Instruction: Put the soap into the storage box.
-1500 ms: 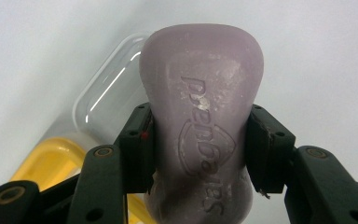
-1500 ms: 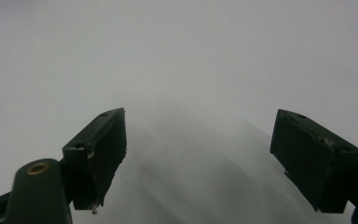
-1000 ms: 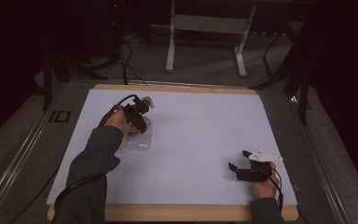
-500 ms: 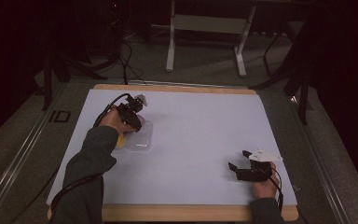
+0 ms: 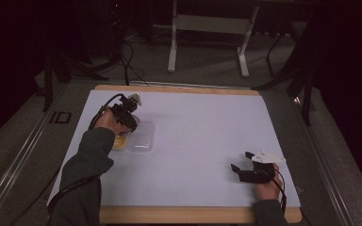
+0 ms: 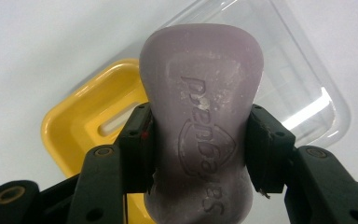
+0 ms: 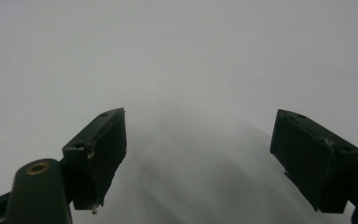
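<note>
It looks like a dim lab or test room: a white-topped desk on grey carpet, trailing cables, metal stand legs behind.

White table sheet; metal stand beyond.

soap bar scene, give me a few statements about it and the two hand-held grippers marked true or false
1. The left hand-held gripper is shut on the purple soap bar. True.
2. The soap bar lies flat inside the yellow tray. False: it is held above the tray between the jaws.
3. A clear plastic lid lies beside the yellow tray. True.
4. The right hand-held gripper grips the lid. False: its jaws stand open with nothing between them.
5. The soap bar is blank. False: it carries embossed lettering.
</note>
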Action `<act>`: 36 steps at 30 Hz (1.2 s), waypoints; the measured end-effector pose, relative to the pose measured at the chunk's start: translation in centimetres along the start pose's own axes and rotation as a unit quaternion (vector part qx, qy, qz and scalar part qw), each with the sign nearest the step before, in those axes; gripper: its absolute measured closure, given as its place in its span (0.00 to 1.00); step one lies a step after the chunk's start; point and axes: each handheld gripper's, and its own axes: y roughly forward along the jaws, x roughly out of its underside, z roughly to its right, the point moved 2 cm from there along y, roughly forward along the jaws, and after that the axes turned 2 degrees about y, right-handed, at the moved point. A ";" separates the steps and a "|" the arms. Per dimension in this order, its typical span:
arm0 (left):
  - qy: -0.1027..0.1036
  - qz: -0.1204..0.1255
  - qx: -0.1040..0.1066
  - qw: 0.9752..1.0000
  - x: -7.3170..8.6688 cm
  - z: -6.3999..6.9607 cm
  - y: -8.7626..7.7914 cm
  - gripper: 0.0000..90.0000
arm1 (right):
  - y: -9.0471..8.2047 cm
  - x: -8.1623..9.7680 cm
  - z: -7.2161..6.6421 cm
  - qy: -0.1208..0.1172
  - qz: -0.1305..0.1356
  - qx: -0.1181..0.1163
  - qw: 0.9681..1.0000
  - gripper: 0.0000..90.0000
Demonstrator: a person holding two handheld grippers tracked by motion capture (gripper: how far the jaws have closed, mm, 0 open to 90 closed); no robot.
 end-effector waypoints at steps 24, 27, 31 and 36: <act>-0.048 0.015 -0.009 0.999 1.5 -2.1 -0.8 0.56 | 0.0 0.0 0.0 0.000 0.000 0.000 1.000 0.20; -0.054 0.015 -0.009 0.998 1.7 -2.3 -0.8 0.56 | 0.0 0.0 0.0 0.000 0.000 0.000 1.000 0.20; -0.065 0.012 -0.007 0.998 2.1 -2.6 -0.5 0.56 | 0.0 0.0 0.0 0.000 0.000 0.000 1.000 0.20; -0.079 0.017 -0.006 0.997 2.5 -2.8 -0.2 0.56 | 0.0 0.0 0.0 0.001 0.000 -0.001 1.000 0.20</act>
